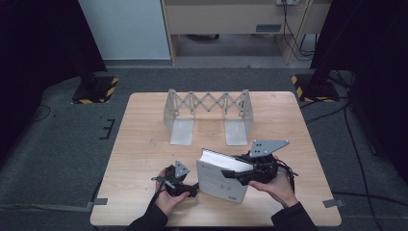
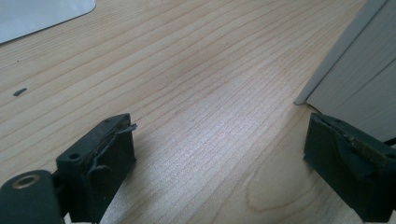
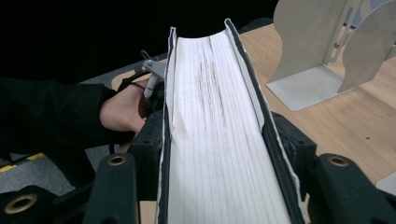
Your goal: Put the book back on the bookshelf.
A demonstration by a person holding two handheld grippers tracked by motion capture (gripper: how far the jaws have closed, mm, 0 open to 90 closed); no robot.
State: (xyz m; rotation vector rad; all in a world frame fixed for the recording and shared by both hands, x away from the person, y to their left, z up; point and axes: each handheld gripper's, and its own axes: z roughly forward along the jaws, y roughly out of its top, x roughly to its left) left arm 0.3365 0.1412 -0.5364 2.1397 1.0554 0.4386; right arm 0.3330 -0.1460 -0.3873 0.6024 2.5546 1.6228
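Two dark-sleeved forearms came in at the bottom centre of the high view, each hand holding a black two-jaw tool. Right tool (image 1: 230, 174), lower centre-right, was clenched on a thick white-covered book (image 1: 222, 180); no gap between pads and covers. In the right tool view the white page edge of that book (image 3: 219, 135) ran up the middle of the frame, black pads (image 3: 150, 140) pressed against both covers. Book stood tilted on the light wooden bench (image 1: 144, 159), in the lower middle of the high view, its top edge leaning toward the upper left.

Left tool (image 1: 194, 190), lower centre-left, lay just beside the book's lower left corner, jaws released and wide apart. Left tool view showed bare wood grain (image 2: 201, 116) between its jaws (image 2: 219, 154), with the book's grey-white cover (image 2: 355, 74) at the right edge, close to the right-hand jaw; contact there could not be told.

Grey metal extendable bookend rack (image 1: 208, 115) with scissor lattice stood in the upper middle of the bench, well apart from the book.
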